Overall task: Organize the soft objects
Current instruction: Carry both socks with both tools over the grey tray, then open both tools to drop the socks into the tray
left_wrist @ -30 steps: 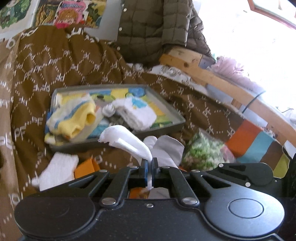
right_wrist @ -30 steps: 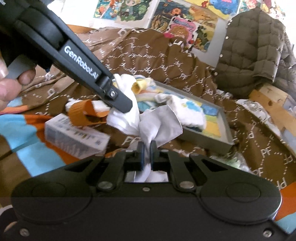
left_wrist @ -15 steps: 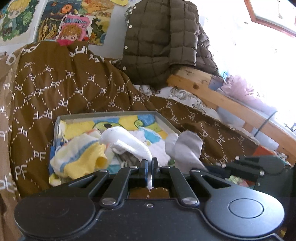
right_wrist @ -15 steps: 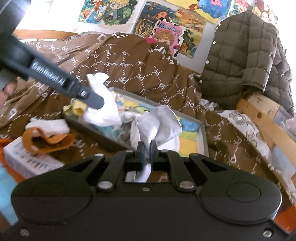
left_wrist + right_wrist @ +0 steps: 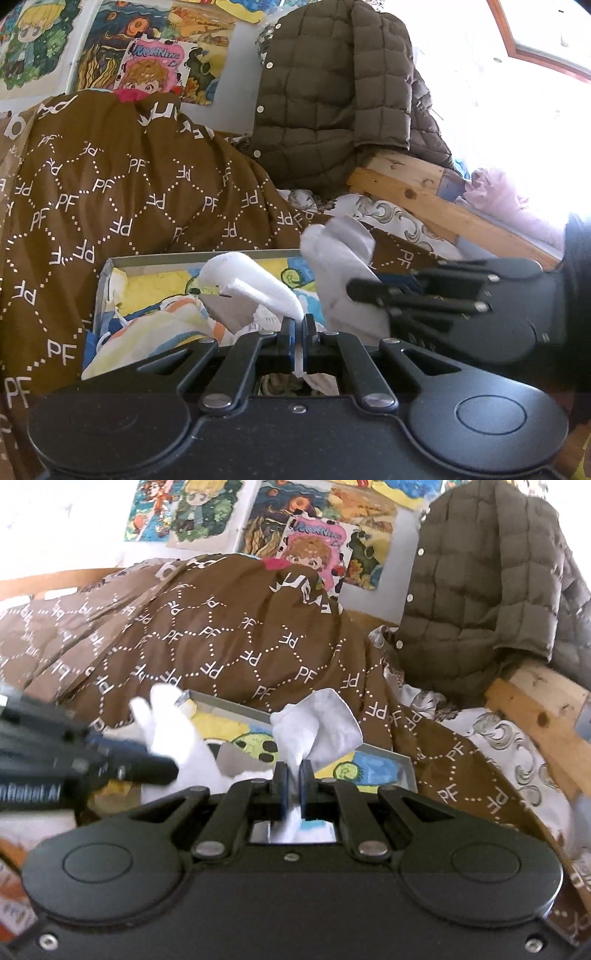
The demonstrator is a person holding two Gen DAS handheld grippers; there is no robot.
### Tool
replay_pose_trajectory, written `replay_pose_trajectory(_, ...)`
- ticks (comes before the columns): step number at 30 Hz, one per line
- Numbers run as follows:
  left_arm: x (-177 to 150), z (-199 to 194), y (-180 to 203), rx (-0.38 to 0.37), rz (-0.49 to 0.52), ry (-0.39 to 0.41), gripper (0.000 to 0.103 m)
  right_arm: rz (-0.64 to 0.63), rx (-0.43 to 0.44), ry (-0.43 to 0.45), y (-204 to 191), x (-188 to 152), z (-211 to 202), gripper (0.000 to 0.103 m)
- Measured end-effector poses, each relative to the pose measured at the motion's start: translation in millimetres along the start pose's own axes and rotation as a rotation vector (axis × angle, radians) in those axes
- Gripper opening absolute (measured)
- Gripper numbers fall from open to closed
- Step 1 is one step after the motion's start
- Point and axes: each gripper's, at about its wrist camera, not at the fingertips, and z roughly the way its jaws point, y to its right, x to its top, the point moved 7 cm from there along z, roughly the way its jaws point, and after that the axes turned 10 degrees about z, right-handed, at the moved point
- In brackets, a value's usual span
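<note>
My left gripper (image 5: 298,326) is shut on a white sock (image 5: 255,282) that sticks up and to the left over the grey tray (image 5: 159,257). My right gripper (image 5: 293,775) is shut on a pale grey-white cloth (image 5: 323,720), held above the same tray (image 5: 404,771). In the left wrist view the right gripper (image 5: 364,290) reaches in from the right with its cloth (image 5: 340,258) over the tray's right side. In the right wrist view the left gripper (image 5: 162,770) comes in blurred from the left with its sock (image 5: 173,727). Folded yellow, blue and white clothes (image 5: 155,332) lie in the tray.
The tray rests on a brown quilt with a PF pattern (image 5: 110,192). A dark olive padded jacket (image 5: 332,92) hangs over a wooden bed rail (image 5: 424,199) at the right. Cartoon posters (image 5: 147,55) cover the wall behind. A white box (image 5: 14,912) edges the lower left.
Both grippers have risen and moved forward over the tray, each still holding its cloth. The right gripper has closed in beside the left; the orange item and box have dropped from the centre of view.
</note>
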Motion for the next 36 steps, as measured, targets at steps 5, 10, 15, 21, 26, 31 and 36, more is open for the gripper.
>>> replay_pose_trajectory(5, 2.2, 15.2, -5.5, 0.008, 0.002, 0.009, 0.002, 0.033, 0.018, -0.018, 3.0, 3.8, 24.1, 0.001)
replay_pose_trajectory(10, 1.8, 29.9, -14.4, 0.027, -0.014, 0.009, 0.002, 0.078, 0.019, -0.047, 17.6, 4.8, 48.3, 0.001)
replay_pose_trajectory(15, -4.3, 39.7, -24.6, 0.041, -0.051, -0.013, 0.002, 0.119, 0.011, -0.083, 27.8, -6.9, 63.4, 0.001)
replay_pose_trajectory(21, -15.0, 46.3, -35.7, 0.057, -0.116, -0.066, 0.002, 0.125, -0.004, -0.113, 30.3, -24.5, 77.1, 0.004)
replay_pose_trajectory(26, -22.2, 48.4, -38.2, 0.071, -0.156, -0.118, 0.007, 0.129, -0.002, -0.129, 29.3, -34.4, 78.8, 0.007)
replay_pose_trajectory(31, -24.5, 45.8, -36.5, 0.083, -0.169, -0.133, 0.016, 0.134, 0.002, -0.133, 28.4, -38.0, 74.3, 0.017)
replay_pose_trajectory(36, -23.0, 40.7, -32.7, 0.095, -0.165, -0.141, 0.025, 0.114, 0.001, -0.127, 24.0, -35.6, 60.8, 0.033)
